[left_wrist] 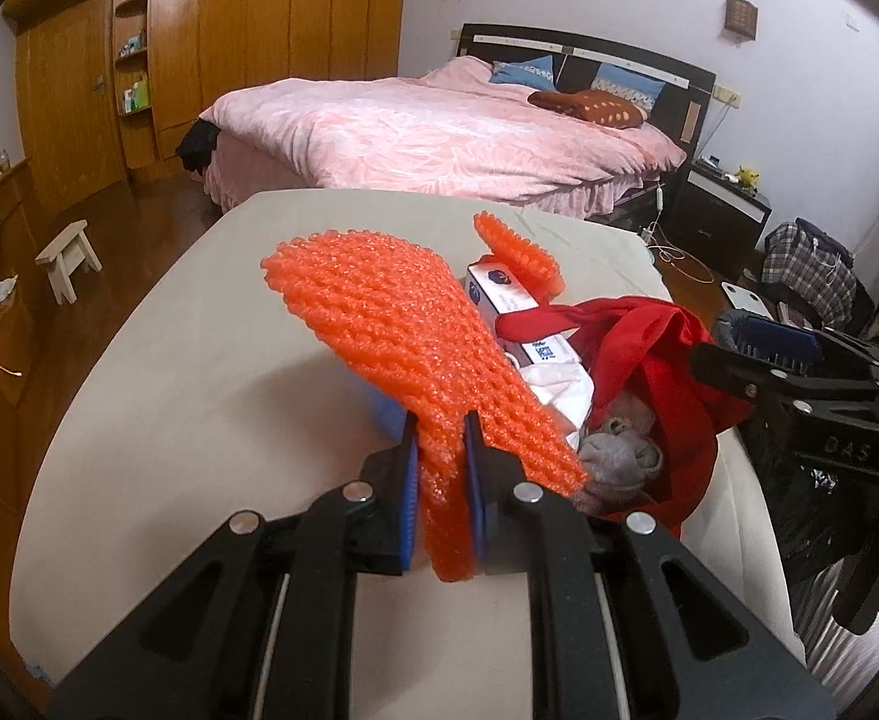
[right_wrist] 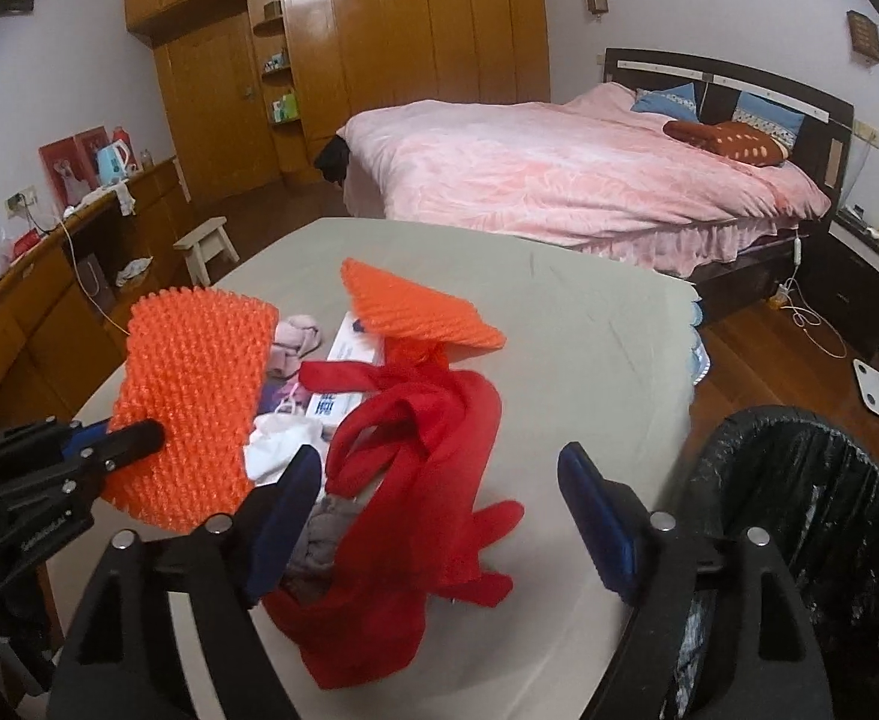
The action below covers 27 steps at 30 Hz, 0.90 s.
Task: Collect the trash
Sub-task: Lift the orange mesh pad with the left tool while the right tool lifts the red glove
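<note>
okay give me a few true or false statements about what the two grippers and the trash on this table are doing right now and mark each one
1. The left gripper is clamped on an orange foam net. True.
2. The right gripper is shut on the red cloth. False: its jaws stand wide open above the red cloth, holding nothing.
3. A second orange foam piece lies on the table. True.
4. The black-lined trash bin stands left of the table. False: the bin is at the table's right edge.

Knobbly orange foam netting sheet [left_wrist: 379, 324], soft red cloth bag [right_wrist: 391, 540], matt beige fabric table cover [right_wrist: 589, 360], glossy brown wooden wardrobe [right_wrist: 409, 30], crinkled shiny black plastic bin liner [right_wrist: 811, 510]
</note>
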Each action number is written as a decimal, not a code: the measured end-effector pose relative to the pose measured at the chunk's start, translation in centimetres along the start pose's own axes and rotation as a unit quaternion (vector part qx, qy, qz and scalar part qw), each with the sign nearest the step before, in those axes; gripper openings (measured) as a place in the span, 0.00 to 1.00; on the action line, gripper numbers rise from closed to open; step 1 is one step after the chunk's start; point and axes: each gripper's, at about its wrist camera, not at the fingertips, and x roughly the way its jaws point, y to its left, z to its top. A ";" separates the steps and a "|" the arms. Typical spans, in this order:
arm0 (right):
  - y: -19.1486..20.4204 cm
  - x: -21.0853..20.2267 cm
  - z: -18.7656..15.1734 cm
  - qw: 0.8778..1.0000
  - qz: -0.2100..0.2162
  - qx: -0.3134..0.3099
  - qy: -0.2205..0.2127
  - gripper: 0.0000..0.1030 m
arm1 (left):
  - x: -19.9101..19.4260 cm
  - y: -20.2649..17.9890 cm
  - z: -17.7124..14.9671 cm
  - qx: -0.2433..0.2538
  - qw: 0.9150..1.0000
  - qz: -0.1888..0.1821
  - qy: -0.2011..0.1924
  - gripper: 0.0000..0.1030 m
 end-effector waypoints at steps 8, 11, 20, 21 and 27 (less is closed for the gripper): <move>-0.2 3.0 1.5 1.000 0.007 -0.015 0.023 0.42 | 0.5 -0.1 1.2 0.006 1.000 -0.004 -0.008 0.12; -0.2 4.0 1.7 0.999 0.014 -0.017 0.043 0.18 | 0.5 -0.2 1.6 0.009 1.000 -0.006 -0.011 0.12; 0.2 0.0 3.3 0.999 0.051 -0.014 0.000 0.08 | -1.1 0.0 2.8 0.007 1.000 -0.010 -0.025 0.12; 0.2 -0.5 3.7 0.999 0.052 -0.013 -0.007 0.08 | -1.6 -0.1 3.0 0.007 0.999 -0.011 -0.031 0.12; -0.1 -5.2 6.1 0.996 0.061 -0.009 -0.064 0.08 | -4.2 -1.0 4.7 0.011 0.998 -0.023 -0.062 0.12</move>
